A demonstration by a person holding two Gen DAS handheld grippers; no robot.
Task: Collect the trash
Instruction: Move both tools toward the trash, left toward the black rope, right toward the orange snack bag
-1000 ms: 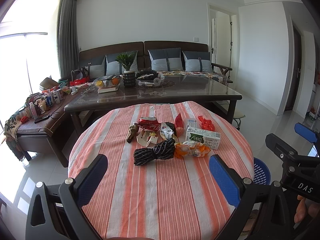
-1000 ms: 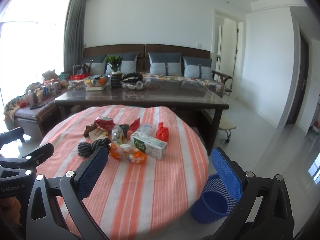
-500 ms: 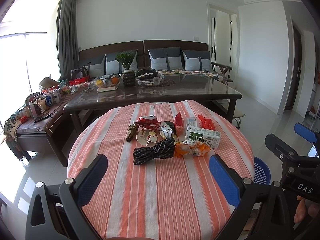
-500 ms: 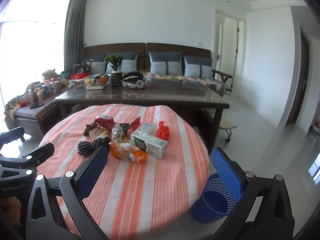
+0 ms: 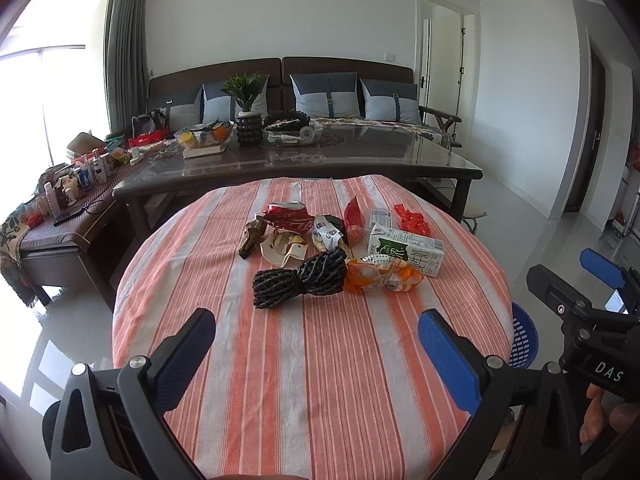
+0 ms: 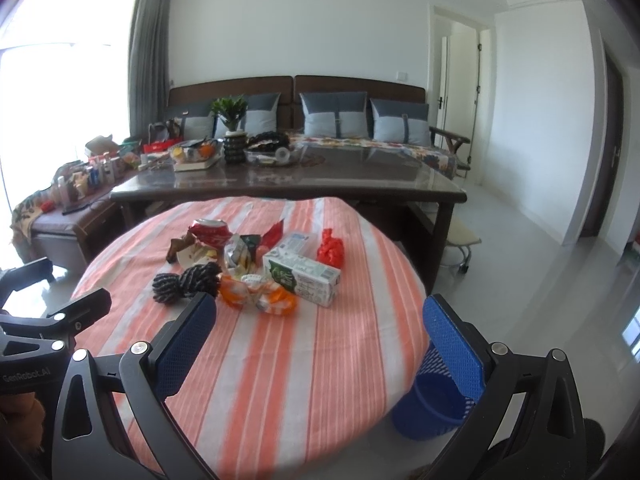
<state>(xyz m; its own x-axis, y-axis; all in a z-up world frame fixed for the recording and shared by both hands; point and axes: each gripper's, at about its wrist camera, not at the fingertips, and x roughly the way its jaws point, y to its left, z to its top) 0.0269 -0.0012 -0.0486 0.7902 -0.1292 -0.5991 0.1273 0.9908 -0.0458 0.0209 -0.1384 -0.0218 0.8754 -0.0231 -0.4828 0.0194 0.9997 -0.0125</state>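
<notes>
Trash (image 5: 340, 248) sits clustered mid-tabletop (image 5: 320, 380), at 12 o'clock from left gripper (image 5: 316, 344) and right gripper (image 6: 320, 332), fingers released, empty.

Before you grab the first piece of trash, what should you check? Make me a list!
1. Left gripper open and empty: ok.
2. Right gripper open and empty: ok.
3. Trash still on the table: ok; rope, carton and orange wrapper lie nearest.
4. Blue bin on the floor by the table's right edge: ok.
5. Bin has room: cannot tell, its inside is hidden.
6. Nothing between grippers and trash: ok.
</notes>
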